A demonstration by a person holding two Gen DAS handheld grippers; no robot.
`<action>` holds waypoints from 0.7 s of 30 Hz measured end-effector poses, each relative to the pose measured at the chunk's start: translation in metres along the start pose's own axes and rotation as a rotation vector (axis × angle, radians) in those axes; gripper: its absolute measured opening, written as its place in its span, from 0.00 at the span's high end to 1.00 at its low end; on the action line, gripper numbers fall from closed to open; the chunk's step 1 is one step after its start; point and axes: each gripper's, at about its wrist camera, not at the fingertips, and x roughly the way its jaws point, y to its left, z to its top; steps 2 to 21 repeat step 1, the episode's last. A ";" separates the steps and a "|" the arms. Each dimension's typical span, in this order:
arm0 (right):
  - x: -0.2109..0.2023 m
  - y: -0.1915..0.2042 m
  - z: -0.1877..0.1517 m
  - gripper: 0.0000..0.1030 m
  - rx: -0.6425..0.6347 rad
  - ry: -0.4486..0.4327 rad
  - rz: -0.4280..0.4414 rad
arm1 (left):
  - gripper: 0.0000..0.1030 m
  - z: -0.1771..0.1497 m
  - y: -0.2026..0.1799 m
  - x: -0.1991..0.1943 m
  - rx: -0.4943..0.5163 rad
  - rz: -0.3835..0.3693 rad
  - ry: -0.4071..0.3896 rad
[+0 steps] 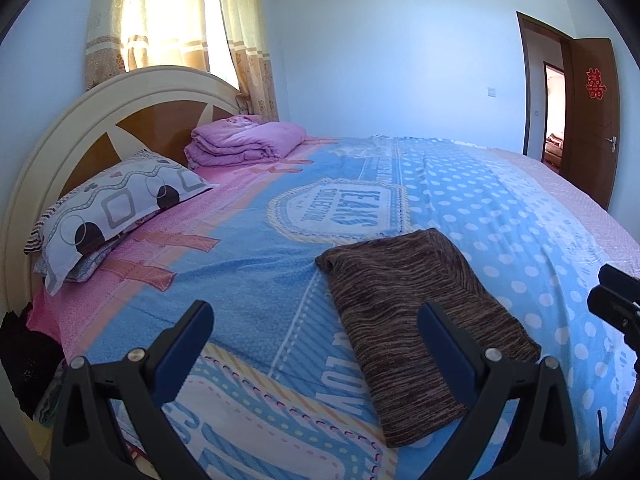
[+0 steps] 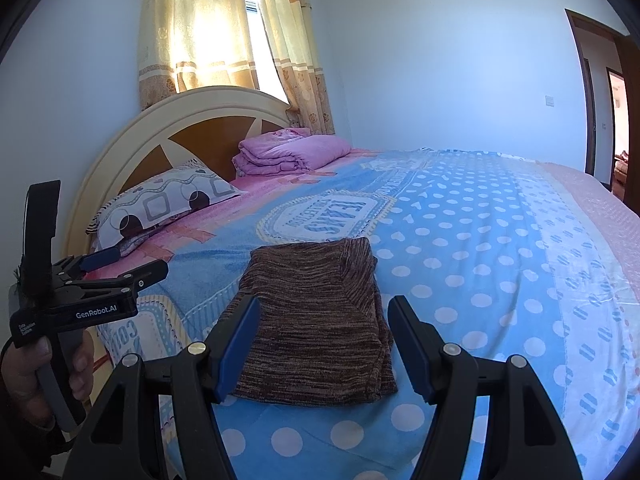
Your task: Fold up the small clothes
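Both grippers hang with jaws apart, gripping nothing: left gripper point(image 2: 120, 266) at nine o'clock, right gripper point(image 2: 324, 344) at six, over the folded brown striped knit garment point(image 2: 316, 320) lying on the blue polka-dot bedspread point(image 2: 480, 260). Folding looks finished; next, probably fetch another piece.

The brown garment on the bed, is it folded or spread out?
Folded. The brown garment lies as a compact rectangle on the bed cover, with layered edges visible along its right side and no sleeves spread out.
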 end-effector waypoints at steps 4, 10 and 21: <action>0.000 0.000 0.000 0.35 0.000 0.001 0.000 | 0.00 0.000 0.000 0.000 0.001 -0.003 0.001; 0.000 0.000 0.000 0.35 0.000 0.001 0.000 | 0.00 0.000 0.000 0.000 0.001 -0.003 0.001; 0.000 0.000 0.000 0.35 0.000 0.001 0.000 | 0.00 0.000 0.000 0.000 0.001 -0.003 0.001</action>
